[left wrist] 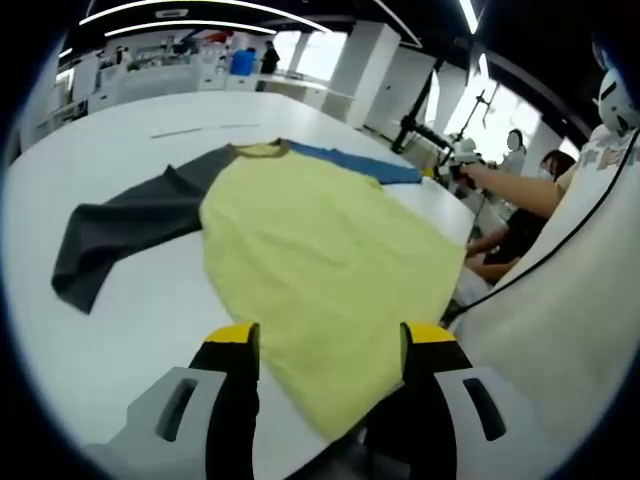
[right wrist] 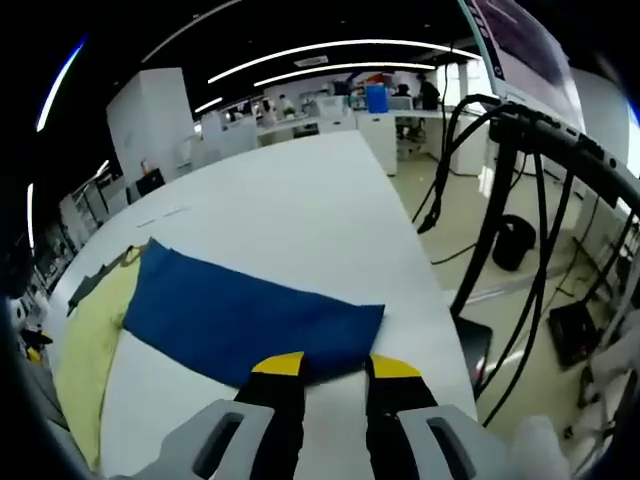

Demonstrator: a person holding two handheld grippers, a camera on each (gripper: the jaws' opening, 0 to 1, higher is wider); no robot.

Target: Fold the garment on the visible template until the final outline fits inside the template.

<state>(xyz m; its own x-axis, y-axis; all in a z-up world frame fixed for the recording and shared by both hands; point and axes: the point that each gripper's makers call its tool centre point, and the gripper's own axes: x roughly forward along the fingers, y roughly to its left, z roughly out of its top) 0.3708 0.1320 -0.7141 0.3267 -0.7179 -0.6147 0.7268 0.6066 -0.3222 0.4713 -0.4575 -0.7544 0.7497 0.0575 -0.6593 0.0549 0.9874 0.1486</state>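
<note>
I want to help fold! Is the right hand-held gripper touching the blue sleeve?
Touching: in the right gripper view the right hand-held gripper has the blue sleeve's end between its yellow tips.

**Garment spread flat on the table**

The garment [left wrist: 320,250] lies unfolded: a pale yellow body, a dark grey sleeve [left wrist: 120,225] stretched out to the left, and a blue sleeve [right wrist: 250,320] extended on the far right side, its cuff toward the table edge.

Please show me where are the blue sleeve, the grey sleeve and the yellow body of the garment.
blue sleeve [right wrist: 245,315]: right gripper view, middle of sleeve.
grey sleeve [left wrist: 125,225]: left gripper view, mid-sleeve.
yellow body [left wrist: 320,260]: left gripper view, centre.
</note>
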